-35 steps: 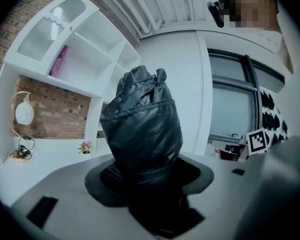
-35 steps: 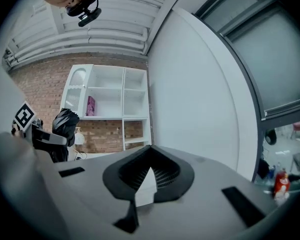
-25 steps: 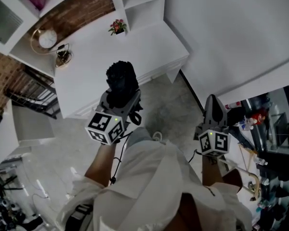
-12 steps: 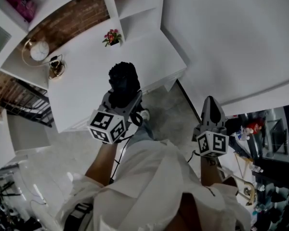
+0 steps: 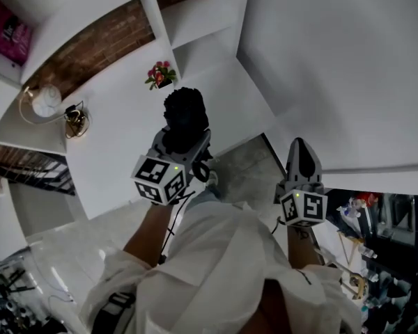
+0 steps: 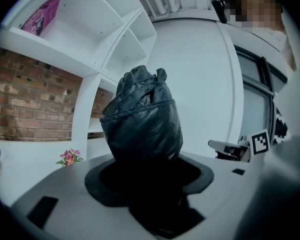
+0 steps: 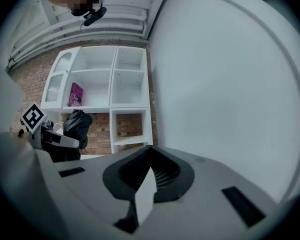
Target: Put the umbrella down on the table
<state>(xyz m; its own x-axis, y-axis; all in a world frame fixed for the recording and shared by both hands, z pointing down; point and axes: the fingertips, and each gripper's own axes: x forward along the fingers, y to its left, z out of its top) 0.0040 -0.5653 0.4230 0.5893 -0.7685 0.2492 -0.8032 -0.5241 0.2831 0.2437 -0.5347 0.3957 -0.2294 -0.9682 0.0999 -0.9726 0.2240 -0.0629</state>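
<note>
- Both grippers are nearer the table (image 5: 118,162) than a second ago; in the head view the flowers (image 5: 160,74) and clock (image 5: 46,100) have slid down the frame towards the umbrella (image 5: 185,117).
- Head view, room: white table on a pale grey floor (image 5: 247,160), brick wall (image 5: 90,47) behind it, white shelf unit (image 5: 195,19) above, and a plain white wall (image 5: 334,68) at right.
- Head view, grippers: the left gripper (image 5: 184,142) pinches the black folded umbrella, which is held over the table's near part. Whether it touches the top, I cannot tell. The right gripper (image 5: 301,157) is over the floor off the table's corner, jaws pressed together.
- Head view, containers: a small pot (image 5: 164,83) holds the red-pink flowers. A pink box (image 5: 11,30) stands in a compartment at upper left.
- Left gripper view: jaws clamp the umbrella's lower end and its bundled fabric rises upright. The flowers are low left, the pink box on the top shelf.
- Right gripper view: jaws meet with nothing between them. The pink box stands in a middle-left compartment, and brick shows behind the lower one.
</note>
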